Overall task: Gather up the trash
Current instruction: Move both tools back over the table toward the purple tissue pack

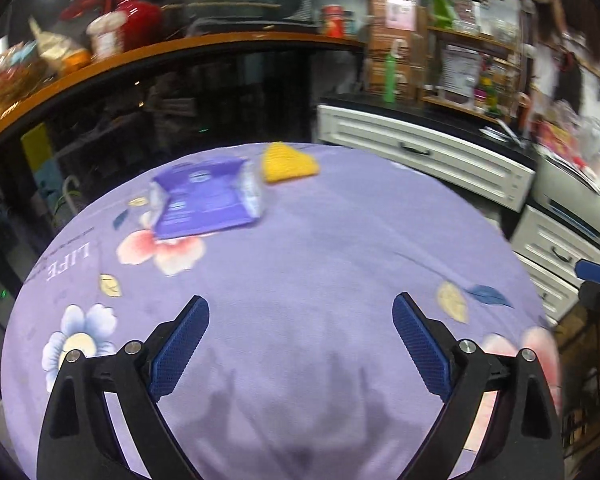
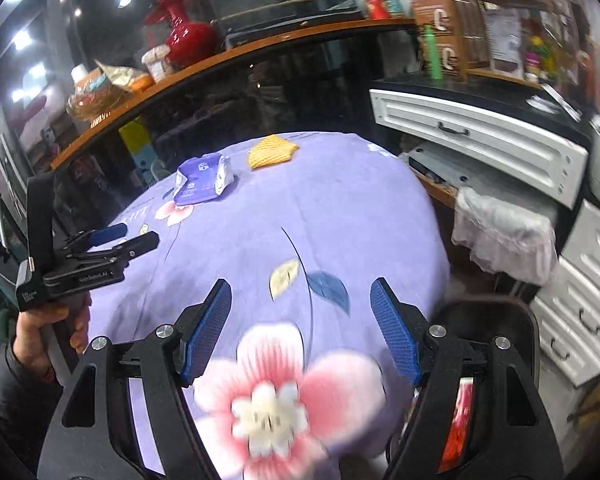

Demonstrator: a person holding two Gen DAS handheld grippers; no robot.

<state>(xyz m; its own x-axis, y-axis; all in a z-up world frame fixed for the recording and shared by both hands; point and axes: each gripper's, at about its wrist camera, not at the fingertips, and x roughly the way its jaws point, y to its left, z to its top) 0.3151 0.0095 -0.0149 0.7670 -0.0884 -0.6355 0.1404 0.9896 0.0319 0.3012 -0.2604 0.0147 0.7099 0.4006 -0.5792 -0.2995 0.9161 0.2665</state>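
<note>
Purple wrapper point(image 1: 206, 204) lay on the tabletop point(image 1: 320, 248), yellow net point(image 1: 288, 162) just beyond it, left gripper point(image 1: 300, 344) and right gripper point(image 2: 300, 332) both spread wide and empty, dark bin point(image 2: 488, 316) beside the tabletop's edge, contents hidden.

We look forward and downward along each gripper's fingers over the purple flowered tablecloth point(image 1: 320, 240); both views share the purple packet point(image 1: 208, 200), the yellow piece point(image 1: 288, 162) and the shelf beyond; our right view also catches the left gripper point(image 2: 136, 236).

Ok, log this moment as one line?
phase: approach | left gripper: open, empty | right gripper: open, empty | purple packet, yellow net: on tablecloth
</note>
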